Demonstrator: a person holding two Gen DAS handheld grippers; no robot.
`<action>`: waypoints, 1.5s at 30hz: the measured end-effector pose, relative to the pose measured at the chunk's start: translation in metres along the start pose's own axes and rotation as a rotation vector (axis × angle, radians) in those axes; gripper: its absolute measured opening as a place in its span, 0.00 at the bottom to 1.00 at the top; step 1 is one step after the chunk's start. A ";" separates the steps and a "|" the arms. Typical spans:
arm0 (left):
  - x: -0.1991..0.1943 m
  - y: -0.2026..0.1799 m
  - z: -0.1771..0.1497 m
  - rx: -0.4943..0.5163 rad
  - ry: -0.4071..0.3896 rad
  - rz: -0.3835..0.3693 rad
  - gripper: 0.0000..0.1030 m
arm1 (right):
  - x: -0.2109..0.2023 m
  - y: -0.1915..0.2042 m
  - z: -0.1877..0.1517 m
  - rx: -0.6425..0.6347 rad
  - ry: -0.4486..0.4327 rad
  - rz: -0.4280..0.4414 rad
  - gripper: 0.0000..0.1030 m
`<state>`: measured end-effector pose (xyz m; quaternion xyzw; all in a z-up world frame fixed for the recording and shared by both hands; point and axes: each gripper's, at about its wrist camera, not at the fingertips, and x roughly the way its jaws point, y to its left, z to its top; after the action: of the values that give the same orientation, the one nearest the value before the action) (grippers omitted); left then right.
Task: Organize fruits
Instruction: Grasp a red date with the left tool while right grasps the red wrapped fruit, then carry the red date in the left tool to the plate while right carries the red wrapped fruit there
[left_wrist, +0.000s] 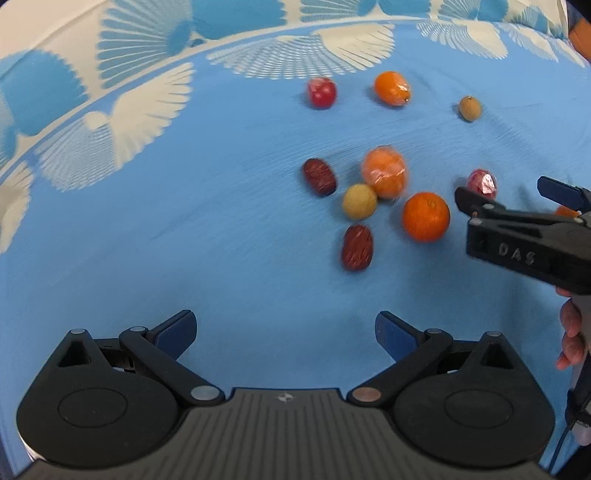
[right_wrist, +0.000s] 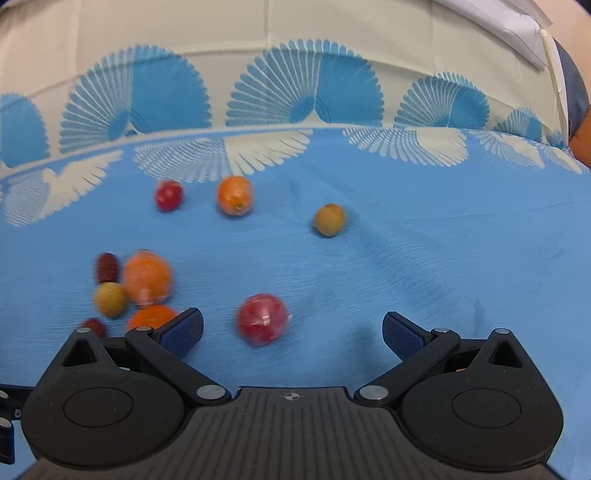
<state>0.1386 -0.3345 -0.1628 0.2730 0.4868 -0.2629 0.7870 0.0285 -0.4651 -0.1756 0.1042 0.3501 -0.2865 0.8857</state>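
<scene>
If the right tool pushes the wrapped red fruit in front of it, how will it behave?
The red fruit looks round, so it would probably roll on the cloth. Its shiny wrap may be slippery between the fingers. It lies apart from the other fruits, so a push should not disturb them.

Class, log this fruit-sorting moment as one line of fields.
left gripper: open, empty | right gripper: open, nearest wrapped red fruit | fruits: scattered on blue cloth
</scene>
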 end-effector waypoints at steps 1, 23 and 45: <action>0.007 -0.003 0.004 0.003 0.002 -0.005 1.00 | 0.006 0.000 -0.001 -0.004 0.007 -0.006 0.99; 0.031 -0.002 0.041 -0.050 -0.001 -0.137 0.74 | 0.015 0.001 -0.012 -0.025 -0.050 -0.024 0.99; -0.131 0.073 -0.090 -0.183 0.047 0.029 0.22 | -0.123 0.018 -0.004 -0.067 -0.190 0.098 0.30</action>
<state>0.0817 -0.2013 -0.0644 0.2132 0.5232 -0.1997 0.8006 -0.0357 -0.3954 -0.0956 0.0639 0.2682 -0.2395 0.9309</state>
